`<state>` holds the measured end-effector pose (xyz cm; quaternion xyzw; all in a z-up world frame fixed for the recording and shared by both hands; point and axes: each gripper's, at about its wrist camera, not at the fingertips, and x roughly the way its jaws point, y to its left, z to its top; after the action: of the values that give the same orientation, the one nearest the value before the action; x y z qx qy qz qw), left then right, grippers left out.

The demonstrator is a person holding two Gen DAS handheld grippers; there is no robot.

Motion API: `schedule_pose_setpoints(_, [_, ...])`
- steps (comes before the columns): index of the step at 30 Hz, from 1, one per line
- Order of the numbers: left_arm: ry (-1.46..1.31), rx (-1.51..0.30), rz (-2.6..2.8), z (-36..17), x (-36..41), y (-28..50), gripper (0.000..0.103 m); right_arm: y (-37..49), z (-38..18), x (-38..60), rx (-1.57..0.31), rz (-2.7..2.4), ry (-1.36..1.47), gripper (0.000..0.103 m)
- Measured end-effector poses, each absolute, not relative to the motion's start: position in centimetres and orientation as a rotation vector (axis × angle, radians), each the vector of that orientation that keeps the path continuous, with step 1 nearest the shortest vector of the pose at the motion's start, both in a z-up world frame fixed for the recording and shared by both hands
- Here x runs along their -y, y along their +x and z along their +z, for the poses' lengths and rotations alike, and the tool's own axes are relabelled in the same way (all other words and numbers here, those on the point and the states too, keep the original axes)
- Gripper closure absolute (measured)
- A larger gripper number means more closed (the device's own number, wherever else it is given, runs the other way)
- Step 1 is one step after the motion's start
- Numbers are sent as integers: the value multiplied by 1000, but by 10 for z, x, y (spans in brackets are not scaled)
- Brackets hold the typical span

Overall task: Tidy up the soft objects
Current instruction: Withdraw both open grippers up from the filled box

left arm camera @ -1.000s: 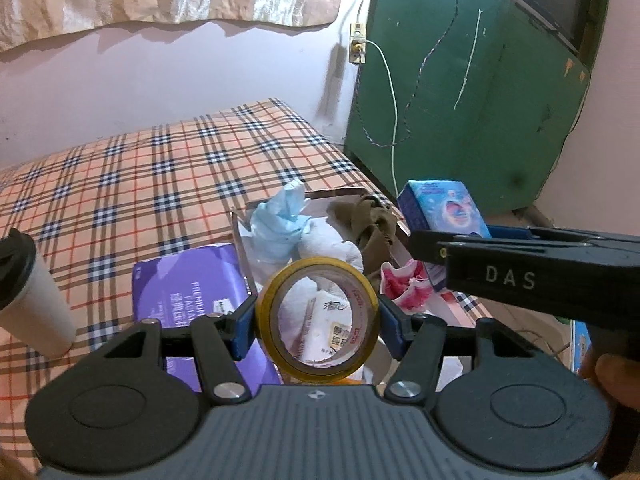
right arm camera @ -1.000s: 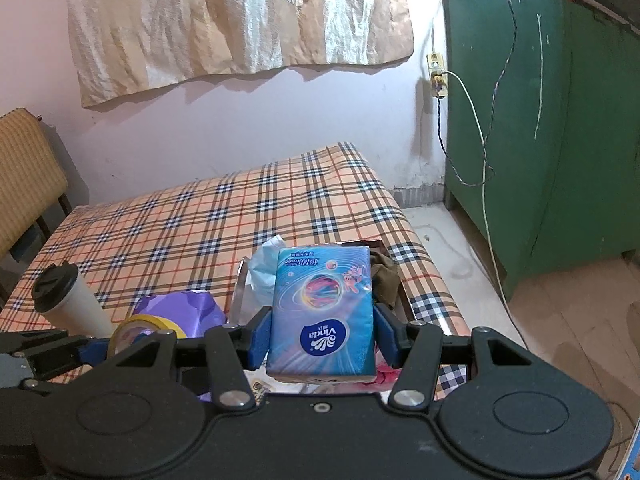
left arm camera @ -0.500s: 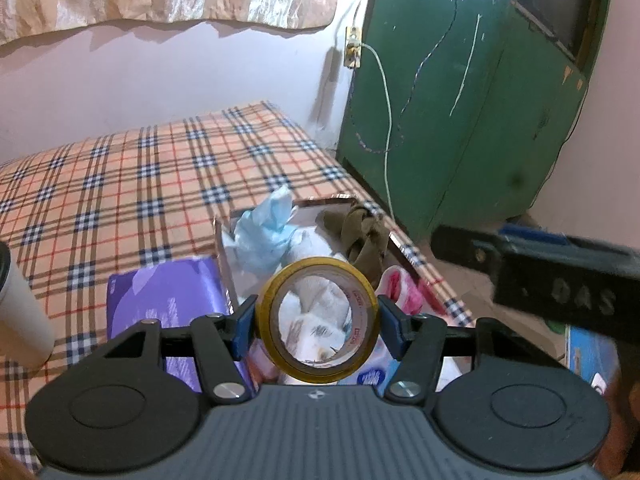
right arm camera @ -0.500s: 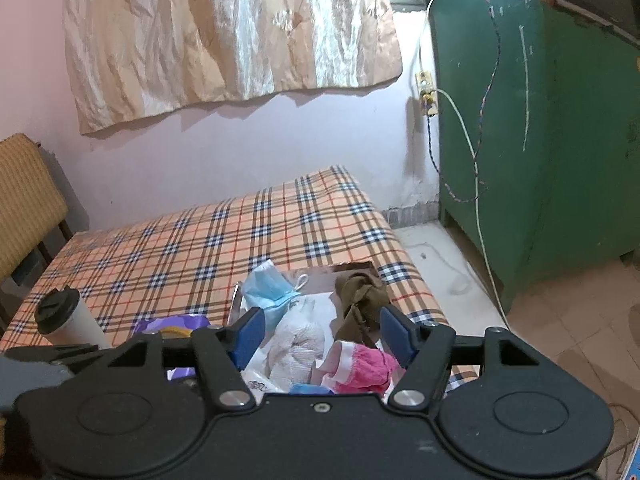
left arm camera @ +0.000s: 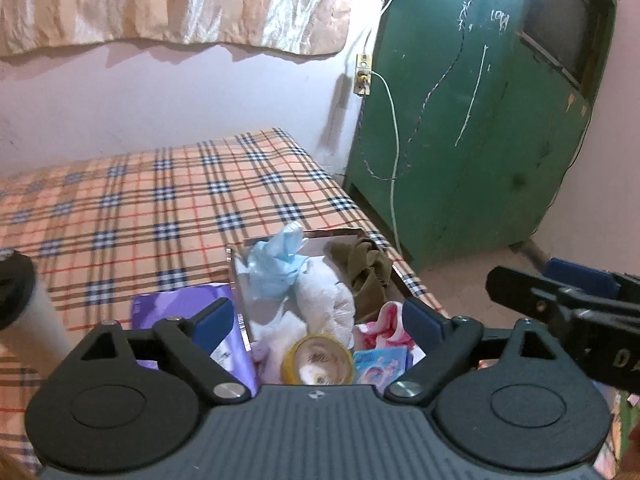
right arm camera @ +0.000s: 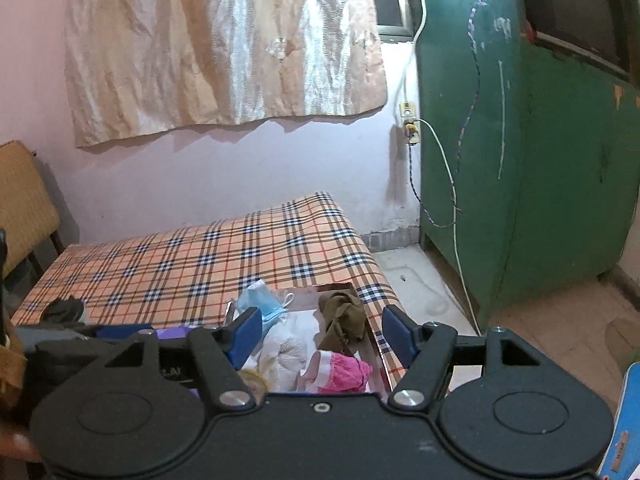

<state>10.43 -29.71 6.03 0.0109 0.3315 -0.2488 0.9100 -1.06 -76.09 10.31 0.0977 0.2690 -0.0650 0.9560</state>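
Orange plaid bedspread (left arm camera: 160,200); green cabinet (left arm camera: 480,120); yellow tape roll (left arm camera: 318,360); pale blue mask (left arm camera: 276,268)

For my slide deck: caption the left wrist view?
Open left gripper above tape roll lying in the tray of soft items.

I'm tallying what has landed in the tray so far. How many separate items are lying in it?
6: blue face mask far left, brown cloth far right, white bundle centre, pink cloth, tape roll and tissue pack nearest. More may be hidden underneath.
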Motion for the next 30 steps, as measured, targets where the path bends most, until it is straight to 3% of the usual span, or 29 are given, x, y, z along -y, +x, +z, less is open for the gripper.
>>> schedule_pose_setpoints(6, [30, -729, -429, 63, 277, 71, 0, -28, 102, 754, -602, -114, 111, 20])
schedule_pose_setpoints(9, [5, -762, -398, 53, 269, 54, 0, -37, 93, 747, -647, -105, 66, 16])
schedule_pose_setpoints(30, [63, -865, -295, 13, 259, 27, 0, -53, 51, 731, -777, -87, 76, 15])
